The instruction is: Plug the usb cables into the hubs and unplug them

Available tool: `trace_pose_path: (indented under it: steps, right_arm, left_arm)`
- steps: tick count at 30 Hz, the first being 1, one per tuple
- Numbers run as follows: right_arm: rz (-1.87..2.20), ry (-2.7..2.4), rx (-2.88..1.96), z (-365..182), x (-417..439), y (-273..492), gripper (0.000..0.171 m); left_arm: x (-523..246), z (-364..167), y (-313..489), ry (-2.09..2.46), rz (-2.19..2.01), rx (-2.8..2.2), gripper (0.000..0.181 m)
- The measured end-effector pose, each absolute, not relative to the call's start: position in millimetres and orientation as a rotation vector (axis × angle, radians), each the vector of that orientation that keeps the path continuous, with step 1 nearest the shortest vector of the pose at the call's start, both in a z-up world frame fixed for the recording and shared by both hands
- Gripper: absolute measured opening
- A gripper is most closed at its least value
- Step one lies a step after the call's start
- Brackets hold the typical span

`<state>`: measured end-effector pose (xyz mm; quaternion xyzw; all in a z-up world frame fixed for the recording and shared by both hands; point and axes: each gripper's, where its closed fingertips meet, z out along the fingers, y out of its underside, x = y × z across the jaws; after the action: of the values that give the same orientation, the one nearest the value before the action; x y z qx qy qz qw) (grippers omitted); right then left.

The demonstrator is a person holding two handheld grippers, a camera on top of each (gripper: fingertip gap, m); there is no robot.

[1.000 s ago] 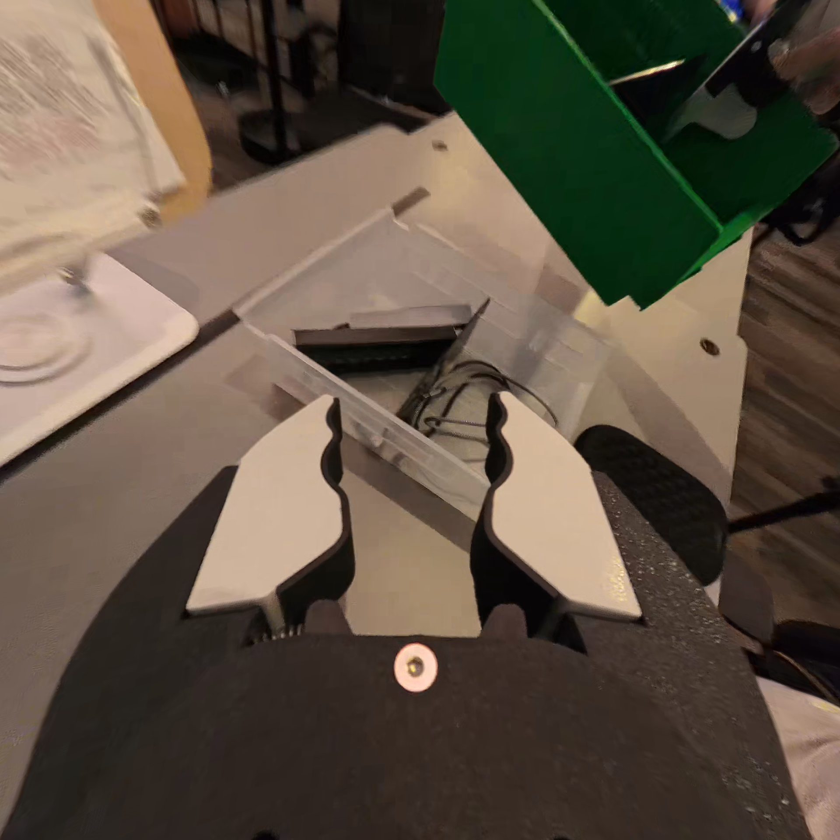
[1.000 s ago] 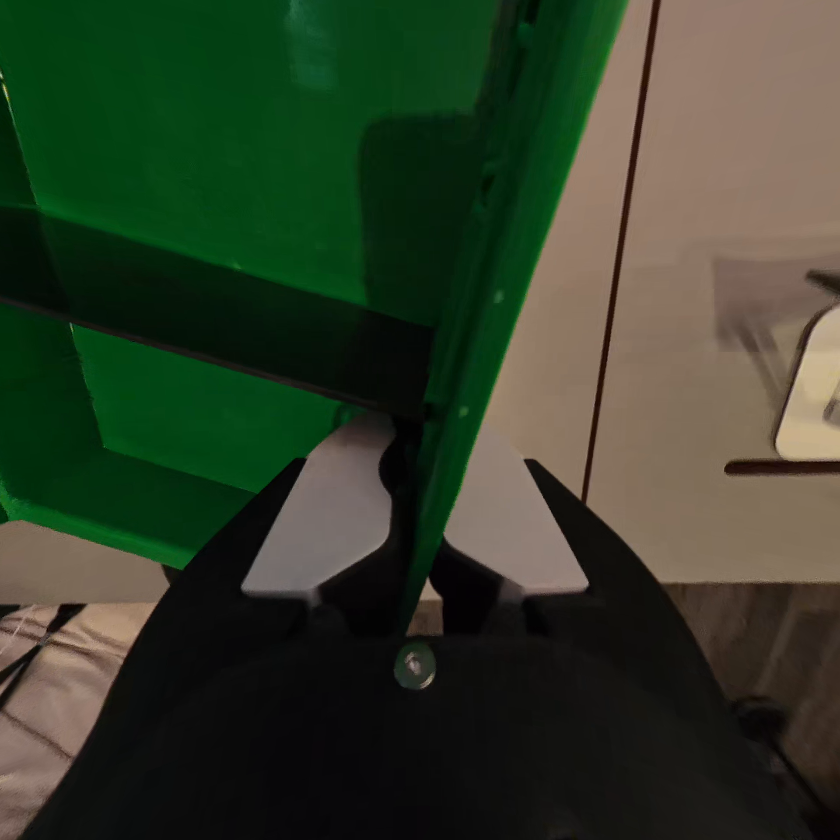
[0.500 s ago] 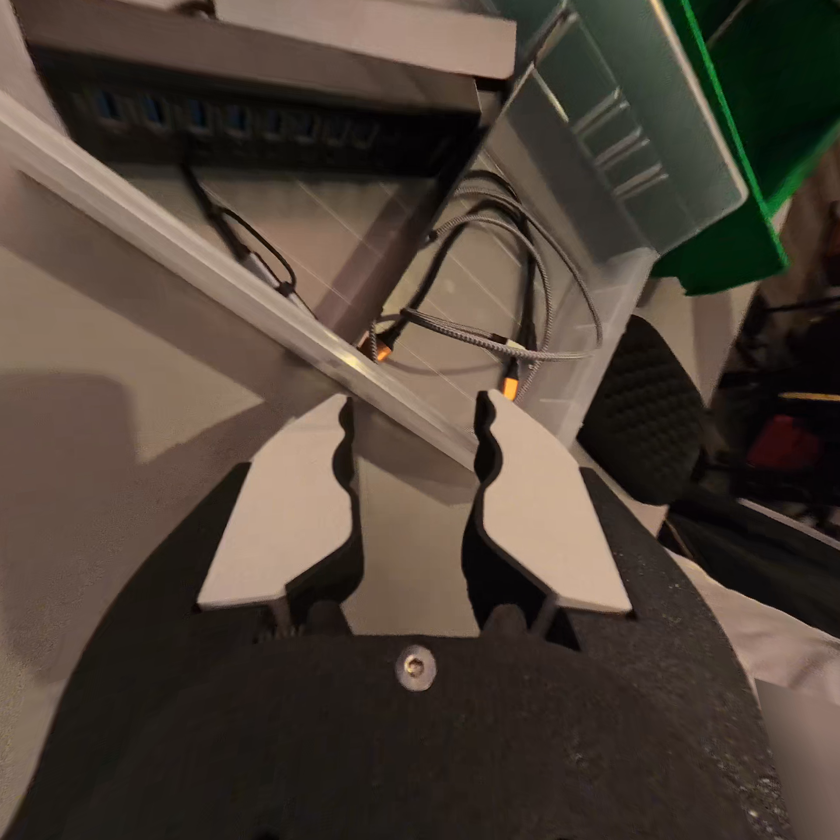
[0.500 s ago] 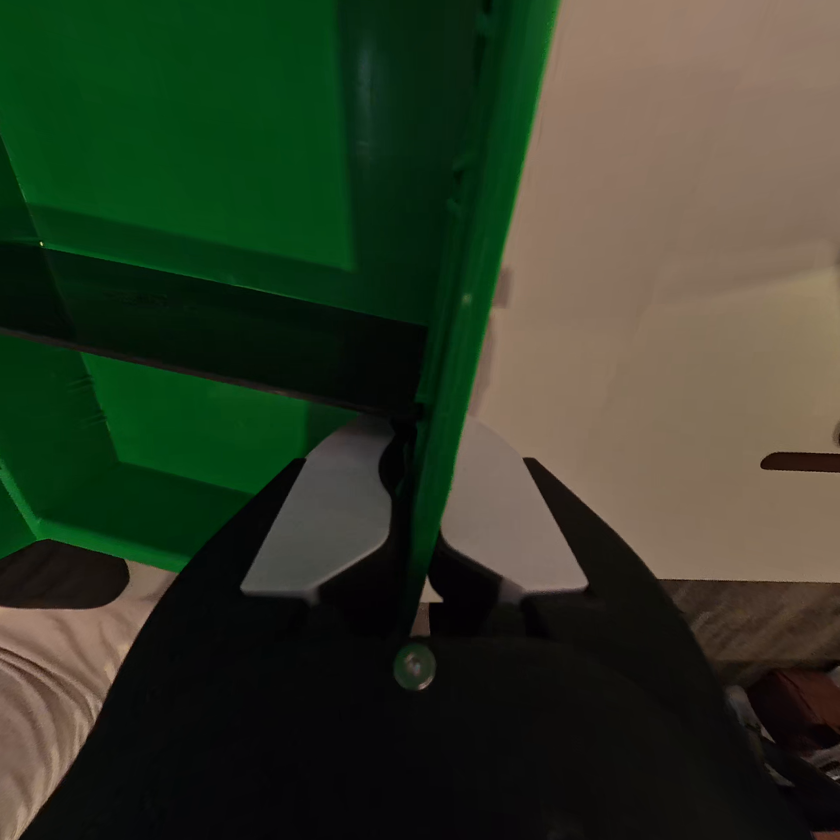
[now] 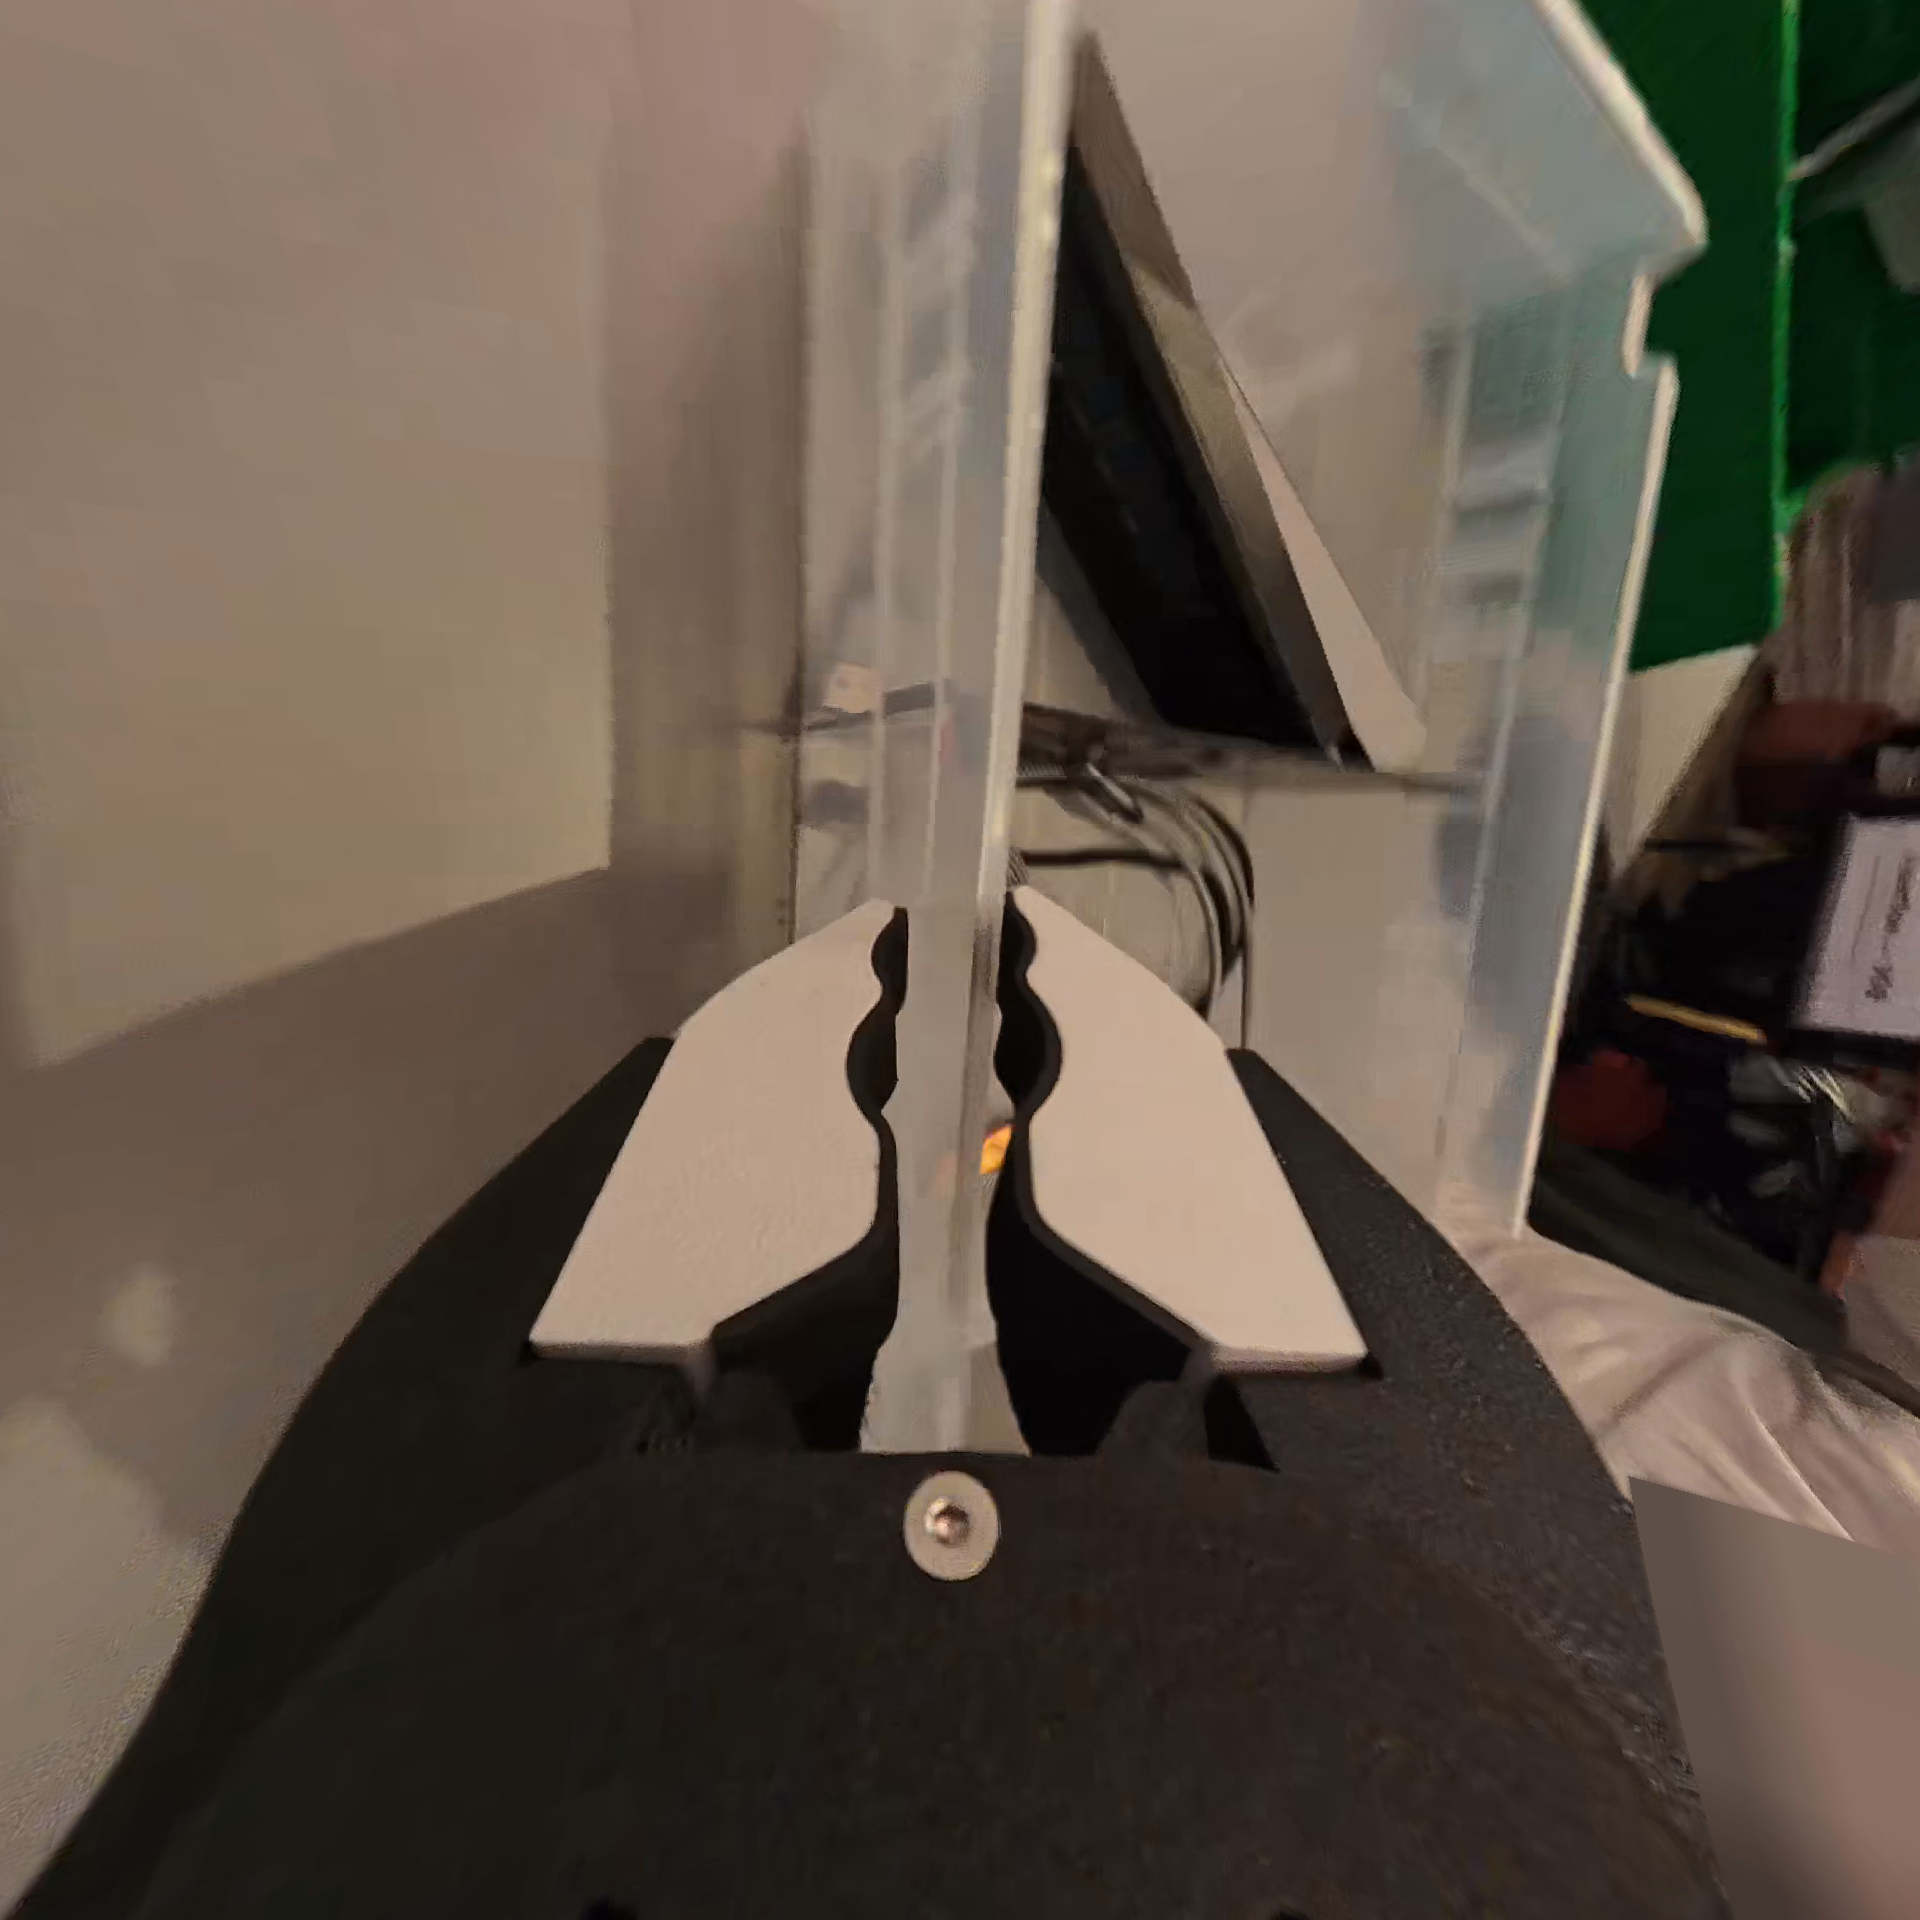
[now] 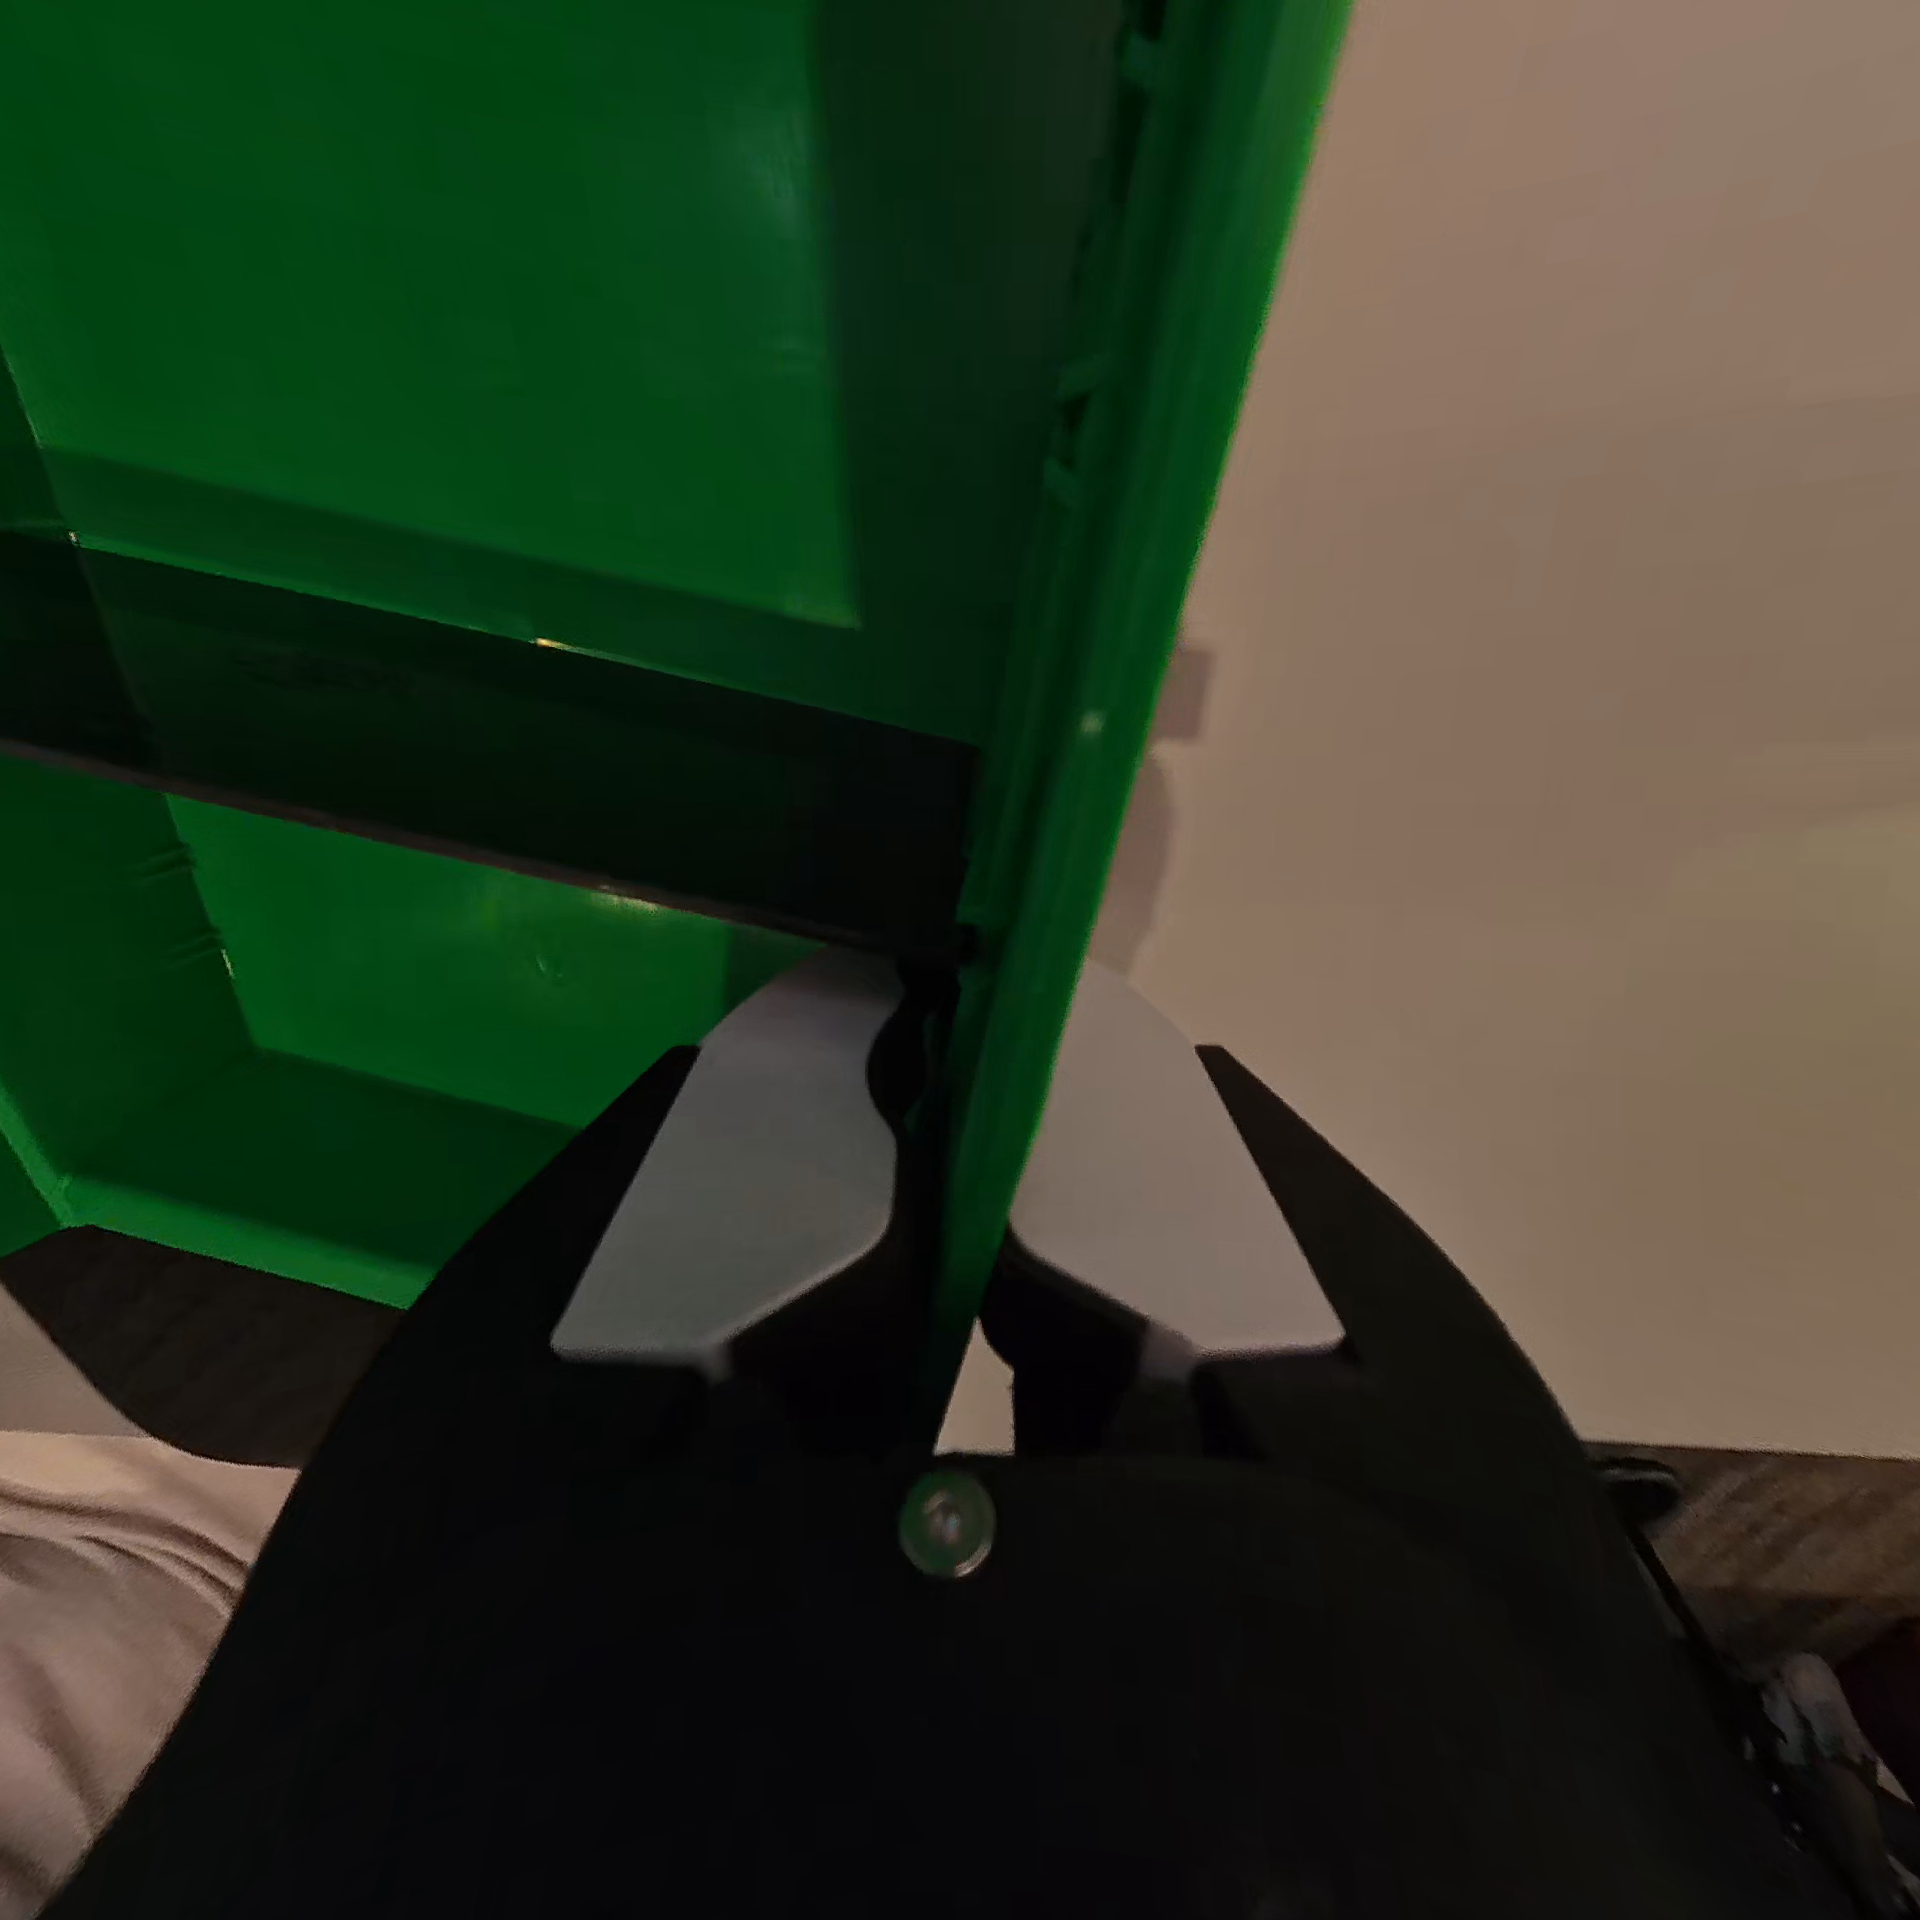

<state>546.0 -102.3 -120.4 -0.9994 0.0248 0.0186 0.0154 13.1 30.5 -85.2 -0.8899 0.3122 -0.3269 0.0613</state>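
My left gripper (image 5: 951, 925) is shut on the near wall of a clear plastic bin (image 5: 1507, 520); one finger is outside the wall and one inside. Inside the bin lie a dark USB hub (image 5: 1153, 520) leaning against a wall and a bundle of dark USB cables (image 5: 1195, 852); an orange connector tip (image 5: 992, 1148) shows through the wall between my fingers. My right gripper (image 6: 977, 987) is shut on the side wall of a green plastic bin (image 6: 468, 312), which has a black divider (image 6: 499, 748) across it and looks empty.
The pale grey table top (image 5: 312, 520) lies left of the clear bin and also shows right of the green bin (image 6: 1558, 727). The green bin (image 5: 1849, 312) is just behind the clear one. Dark clutter (image 5: 1714, 1091) and cloth (image 5: 1662, 1382) lie beyond the table edge. My right fingertips sit around 55 cm from my left ones.
My left gripper moved forward onto the clear bin's near wall and shut on it; it was open before. My right gripper still holds the green bin, which has shifted slightly.
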Motion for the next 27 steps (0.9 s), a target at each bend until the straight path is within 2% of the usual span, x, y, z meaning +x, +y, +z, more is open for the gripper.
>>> trace_pose_path:
  steps: [5, 13, 17, 21, 27]
  right_arm:
    - [0.129, 0.038, -3.108, -128, 521, -92, 0.007]
    - [0.261, 0.032, -3.157, -145, 495, -93, 0.005]
    - [0.257, -0.022, -3.16, -145, 490, -94, 0.006]
    - [0.263, 0.014, -3.16, -145, 490, -94, 0.005]
    - [0.233, -0.161, -3.158, -144, 489, -87, 0.008]
  left_arm:
    - [-80, -85, 51, 0.744, -0.852, -2.709, 0.013]
    - [-238, -81, 37, 0.019, -0.906, -2.674, 0.017]
    - [-302, -80, 12, -0.169, -0.851, -2.623, 0.015]
    - [-331, -80, 4, -0.229, -0.744, -2.605, 0.015]
    - [-324, -81, 13, -0.145, -0.707, -2.616, 0.014]
